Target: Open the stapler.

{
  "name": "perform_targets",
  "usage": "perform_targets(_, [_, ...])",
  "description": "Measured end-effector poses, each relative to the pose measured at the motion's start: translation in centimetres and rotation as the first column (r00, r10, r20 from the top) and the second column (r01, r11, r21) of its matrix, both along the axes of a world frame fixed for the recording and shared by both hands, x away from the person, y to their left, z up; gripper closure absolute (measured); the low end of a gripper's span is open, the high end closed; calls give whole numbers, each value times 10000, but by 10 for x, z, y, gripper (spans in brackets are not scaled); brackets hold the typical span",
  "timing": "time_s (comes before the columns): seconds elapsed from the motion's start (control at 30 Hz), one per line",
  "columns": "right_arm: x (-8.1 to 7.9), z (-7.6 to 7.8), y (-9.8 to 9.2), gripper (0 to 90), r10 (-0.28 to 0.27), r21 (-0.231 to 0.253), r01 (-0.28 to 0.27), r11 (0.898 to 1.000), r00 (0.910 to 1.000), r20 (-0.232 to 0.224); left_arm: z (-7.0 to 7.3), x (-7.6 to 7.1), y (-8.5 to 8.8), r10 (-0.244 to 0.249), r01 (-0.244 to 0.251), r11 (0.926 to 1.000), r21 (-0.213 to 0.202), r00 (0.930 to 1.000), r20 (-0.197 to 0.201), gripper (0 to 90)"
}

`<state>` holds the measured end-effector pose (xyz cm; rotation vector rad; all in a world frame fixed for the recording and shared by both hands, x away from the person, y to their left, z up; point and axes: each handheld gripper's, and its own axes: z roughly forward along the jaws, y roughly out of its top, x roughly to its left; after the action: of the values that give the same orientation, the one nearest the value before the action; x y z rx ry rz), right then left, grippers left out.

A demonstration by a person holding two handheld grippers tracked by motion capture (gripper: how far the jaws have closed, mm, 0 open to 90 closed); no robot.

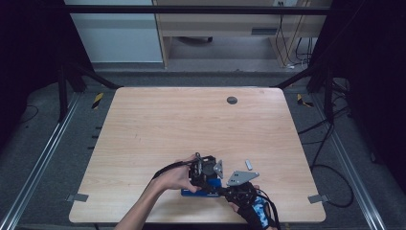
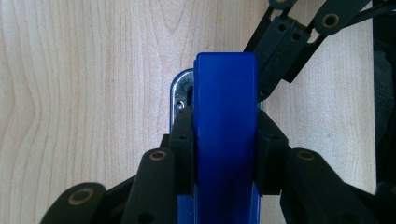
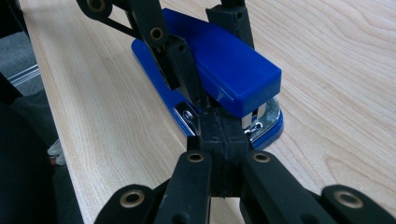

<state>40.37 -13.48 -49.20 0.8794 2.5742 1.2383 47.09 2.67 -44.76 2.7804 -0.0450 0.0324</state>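
Observation:
A blue stapler (image 1: 191,192) lies on the wooden table (image 1: 191,124) near its front edge. My left gripper (image 1: 203,172) comes down on it from above. In the left gripper view the left gripper (image 2: 225,135) presses both pads on the sides of the stapler's blue top (image 2: 224,88). My right gripper (image 1: 225,190) lies low at the stapler's right end. In the right gripper view the right gripper (image 3: 217,119) has its jaws shut together, tips against the stapler (image 3: 233,70) under the blue lid, by the metal magazine. The left gripper's fingers (image 3: 180,60) straddle the lid behind.
A small pale object (image 1: 248,164) lies on the table just right of the grippers. A dark round grommet (image 1: 231,100) sits at the far middle. Bare wood stretches left and beyond. The table's front edge is close under both hands.

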Motion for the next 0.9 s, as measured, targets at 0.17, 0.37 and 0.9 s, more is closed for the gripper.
perform_targets(0.17, [-1, 0, 1, 900, 56, -70, -56, 10000, 9999, 111, -1, -1, 3, 60, -61, 9996, -268, 10000, -25, 660])
perform_targets(0.37, [0, 0, 1, 900, 73, -32, -72, 10000, 9999, 92, 0, 0, 3, -35, 35, 9998, -218, 10000, -9, 660])
perform_targets(0.9, [0, 0, 0, 900, 25, 17, -25, 10000, 10000, 27, 4, 2, -5, -45, 40, 9949, 1010, 10000, 48, 595])
